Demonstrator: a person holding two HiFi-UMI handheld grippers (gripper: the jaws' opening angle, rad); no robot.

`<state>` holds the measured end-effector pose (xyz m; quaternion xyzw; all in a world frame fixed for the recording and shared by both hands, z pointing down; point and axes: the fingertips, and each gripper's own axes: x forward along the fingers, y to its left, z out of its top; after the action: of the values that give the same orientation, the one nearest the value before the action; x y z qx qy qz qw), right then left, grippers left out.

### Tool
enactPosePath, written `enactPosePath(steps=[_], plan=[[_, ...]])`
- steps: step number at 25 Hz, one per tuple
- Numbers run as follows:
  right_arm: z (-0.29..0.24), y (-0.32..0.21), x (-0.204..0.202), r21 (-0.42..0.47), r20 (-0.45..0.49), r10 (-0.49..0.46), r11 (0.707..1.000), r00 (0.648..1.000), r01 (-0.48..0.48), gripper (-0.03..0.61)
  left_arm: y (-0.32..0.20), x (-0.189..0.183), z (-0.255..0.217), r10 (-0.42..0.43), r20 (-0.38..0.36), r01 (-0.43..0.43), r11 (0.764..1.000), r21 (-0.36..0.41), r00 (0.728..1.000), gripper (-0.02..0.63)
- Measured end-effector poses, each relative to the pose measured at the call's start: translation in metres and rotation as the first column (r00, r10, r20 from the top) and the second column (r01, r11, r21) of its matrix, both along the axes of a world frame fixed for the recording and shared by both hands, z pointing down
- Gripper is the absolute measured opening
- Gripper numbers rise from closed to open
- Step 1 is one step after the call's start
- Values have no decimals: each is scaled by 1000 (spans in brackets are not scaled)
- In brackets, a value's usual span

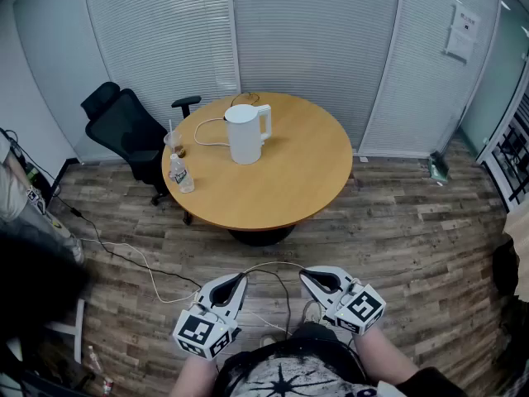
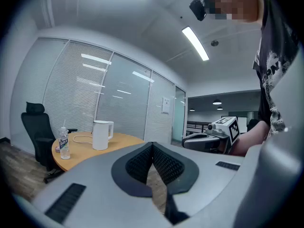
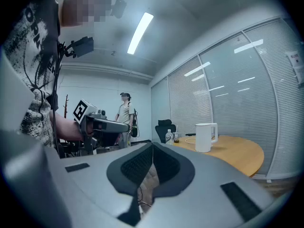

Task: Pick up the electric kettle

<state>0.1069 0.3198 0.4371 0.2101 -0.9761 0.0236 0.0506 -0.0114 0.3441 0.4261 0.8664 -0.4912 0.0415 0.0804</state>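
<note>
Electric kettle (image 1: 246, 133): white, tall, near-cylindrical body with a flat lid shut and a loop handle on its right side as the head view shows it. Stands upright on the far left part of a round wooden table (image 1: 289, 180), its white cord (image 1: 197, 132) looping on the tabletop to its left.

Electric kettle (image 1: 245, 135): the white shell you face looks like smooth plastic with a satin finish.
Surface (image 1: 289, 180): a smooth, wood-look top with a soft sheen.
Floor (image 1: 430, 238): grey-brown wood-look planks, grainy and matt.
Water bottle (image 1: 181, 174): clear, glossy plastic with a paper-like label.
Office chair (image 1: 124, 126): black, matt and cloth-like.
Left tool (image 1: 240, 281): your shell is smooth, matt grey plastic by the look; its black pads (image 2: 140, 163) are rough and ribbed.
Right tool (image 1: 307, 278): the same matt grey shell and ribbed black pads (image 3: 137, 163).
</note>
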Motion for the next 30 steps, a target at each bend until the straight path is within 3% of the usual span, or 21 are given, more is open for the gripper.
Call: enactPosePath(steps=[13, 20, 30], plan=[[3, -8, -5, -13, -25, -4, 1000, 1000, 4, 23, -8, -7, 8, -16, -19, 16, 1000, 10, 1000, 2], [-7, -20, -8, -54, 55, 15, 998, 998, -12, 23, -15, -6, 8, -4, -24, 5, 1000, 10, 1000, 2], [1, -37, -12, 3, -15, 5, 1000, 1000, -5, 23, -39, -4, 24, 7, -30, -8, 1000, -24, 1000, 2]])
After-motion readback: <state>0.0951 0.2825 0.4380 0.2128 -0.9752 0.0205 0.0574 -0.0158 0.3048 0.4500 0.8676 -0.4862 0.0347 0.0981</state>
